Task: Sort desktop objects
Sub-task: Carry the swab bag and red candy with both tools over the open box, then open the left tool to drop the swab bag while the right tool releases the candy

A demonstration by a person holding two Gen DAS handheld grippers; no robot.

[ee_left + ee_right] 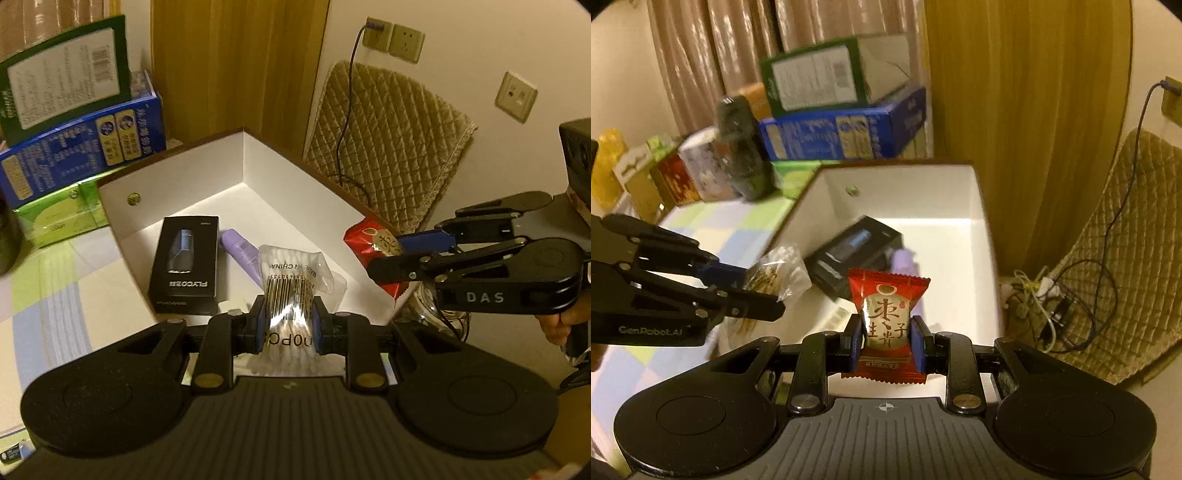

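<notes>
- The left tool [287, 325] is clamping a clear plastic bag of cotton swabs [290, 295] between its blue pads, low in the middle of the left wrist view; the bag's long axis is running up the frame, its top pointing away from the camera over the white box [207, 173].
- The bag is crinkly and glossy, showing white swab tips, a barcode, and the writing "MADE IN CHINA" printed sideways.
- The right tool [888, 341] is gripping a red snack packet [886, 317] by its sides at lower centre of the right wrist view; the packet is standing upright, its long axis vertical and its crimped, saw-toothed top edge pointing up toward the box.
- The packet is shiny foil with a cream and gold panel bearing Chinese characters.
- Inside the white box, a smooth-walled rectangular carton with a dark rim, a black box [184, 258] marked "FLYCO" is lying flat, its long axis running up the frame, and the lettering is reading upside down.
- A lilac tube [242, 254] is lying just beside the black box, angled toward lower right.
- The right tool's body is reading "DAS" at the right of the left wrist view; the left tool's is reading "GenRobot.AI" at the left of the right wrist view.
- The box is sitting on a surface covered by a pastel checked cloth [48, 288].
- A quilted tan pad [391, 147] is leaning on the wall at upper right.
</notes>
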